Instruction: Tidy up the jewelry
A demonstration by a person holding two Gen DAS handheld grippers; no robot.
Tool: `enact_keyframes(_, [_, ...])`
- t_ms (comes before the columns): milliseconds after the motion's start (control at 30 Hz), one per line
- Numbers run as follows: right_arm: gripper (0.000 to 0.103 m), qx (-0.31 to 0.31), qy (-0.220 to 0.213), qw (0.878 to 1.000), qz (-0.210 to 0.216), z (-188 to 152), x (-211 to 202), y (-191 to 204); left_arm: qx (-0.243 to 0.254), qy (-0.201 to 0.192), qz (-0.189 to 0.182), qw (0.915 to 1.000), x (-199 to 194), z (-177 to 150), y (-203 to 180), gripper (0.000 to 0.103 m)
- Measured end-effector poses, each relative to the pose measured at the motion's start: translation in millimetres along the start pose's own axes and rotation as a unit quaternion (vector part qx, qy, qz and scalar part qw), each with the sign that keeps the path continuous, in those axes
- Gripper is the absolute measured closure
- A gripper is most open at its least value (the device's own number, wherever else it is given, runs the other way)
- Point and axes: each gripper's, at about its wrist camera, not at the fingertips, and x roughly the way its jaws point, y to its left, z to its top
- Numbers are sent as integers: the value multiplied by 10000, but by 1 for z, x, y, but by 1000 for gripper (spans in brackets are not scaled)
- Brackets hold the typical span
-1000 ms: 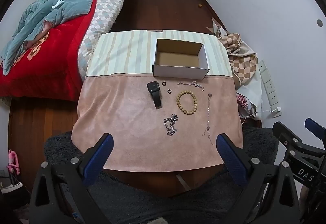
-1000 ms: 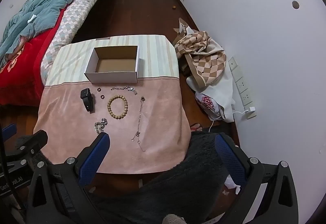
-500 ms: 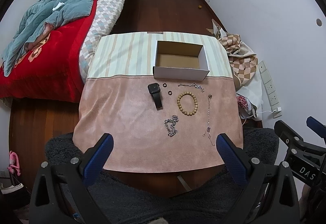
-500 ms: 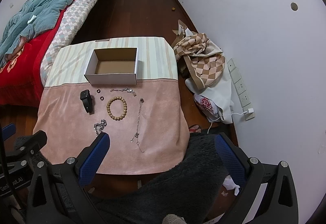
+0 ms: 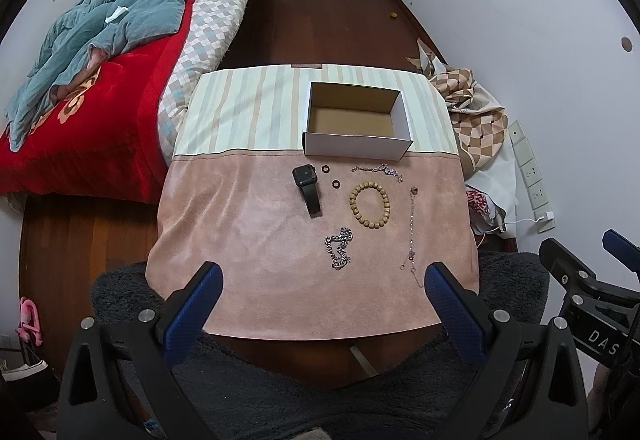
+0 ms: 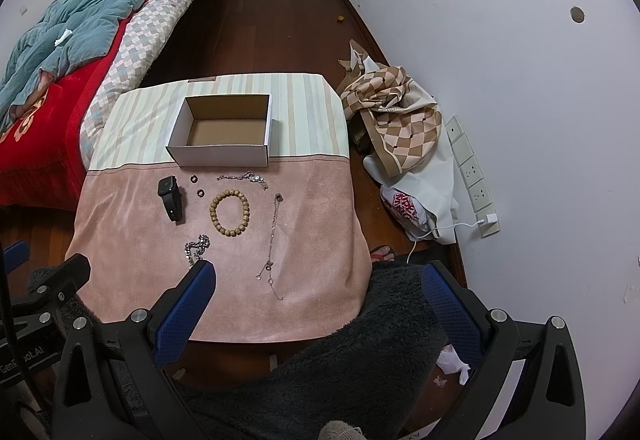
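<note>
The left hand-held gripper (image 5: 320, 282) hangs above the near edge of the tabletop (image 5: 248, 240), its two blue-padded fingers (image 5: 194, 310) spread wide apart and holding nothing. The right hand-held gripper (image 6: 320, 280) hangs beside it, over the tabletop's near right corner, fingers equally wide apart and empty.

The tabletop is covered in a cloth that is pink suede on the near half and pale striped on the far half. The jewellery lies loose on the pink half. Nearest the grippers is a bunched silver chain-link bracelet (image 5: 339, 248). To its right, a thin silver chain with small charms (image 5: 412, 236) runs lengthwise. Further in sits a round wooden bead bracelet (image 5: 369, 204), and to its left a black smartwatch with a black strap (image 5: 307, 185). Two small dark rings (image 5: 330, 177) lie between the watch and the beads. A short silver chain bracelet (image 5: 378, 170) lies just before an open white cardboard box (image 5: 356, 149), which stands empty on the striped half.

A bed with a red blanket (image 5: 100, 112) stands to the left.
</note>
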Motion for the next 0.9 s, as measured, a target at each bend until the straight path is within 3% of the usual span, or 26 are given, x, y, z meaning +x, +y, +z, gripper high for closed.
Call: enact_keyframes(900, [0,11,-100,9999,-21,0,-9,-5,33,-83,12,10000,-3,0,-4,0])
